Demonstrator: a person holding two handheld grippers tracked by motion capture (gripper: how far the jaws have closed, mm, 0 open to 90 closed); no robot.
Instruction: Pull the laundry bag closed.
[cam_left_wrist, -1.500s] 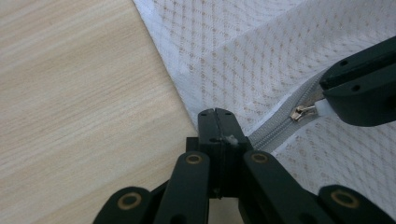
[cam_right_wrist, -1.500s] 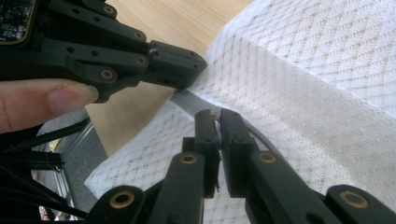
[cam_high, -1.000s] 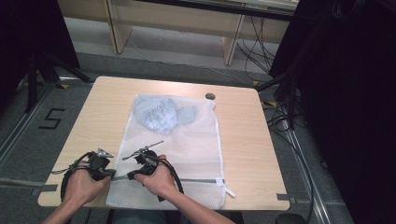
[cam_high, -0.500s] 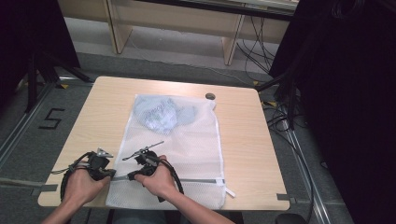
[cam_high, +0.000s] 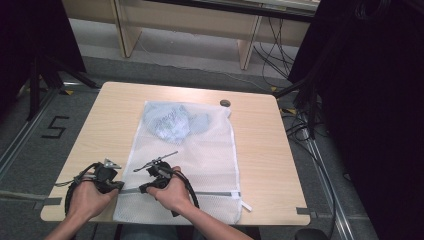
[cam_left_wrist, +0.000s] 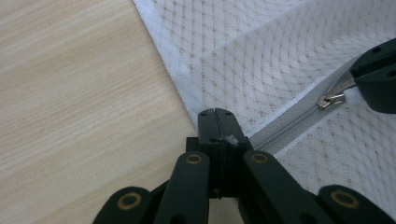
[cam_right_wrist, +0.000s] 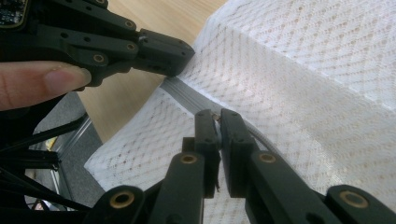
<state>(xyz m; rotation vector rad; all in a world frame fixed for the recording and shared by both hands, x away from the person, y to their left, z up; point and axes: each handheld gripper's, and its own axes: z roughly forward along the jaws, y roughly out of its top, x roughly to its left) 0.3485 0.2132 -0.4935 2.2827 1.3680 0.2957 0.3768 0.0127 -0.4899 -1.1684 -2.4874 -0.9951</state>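
Lying flat on the counter (cam_high: 115, 107), the white mesh bag (cam_high: 200, 165) holds a blue cloth (cam_high: 172, 122) at its far end. The left tool (cam_left_wrist: 215, 114) pinches the bag's edge at the zipper (cam_left_wrist: 289, 119) end; the right tool (cam_right_wrist: 219, 116) clamps the zipper pull (cam_left_wrist: 329, 99).

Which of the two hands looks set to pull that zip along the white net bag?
Probably the right. The right gripper is shut on the zipper pull, with open zipper stretching away. The left gripper pinches the mesh bag at the zipper's end, anchoring it.
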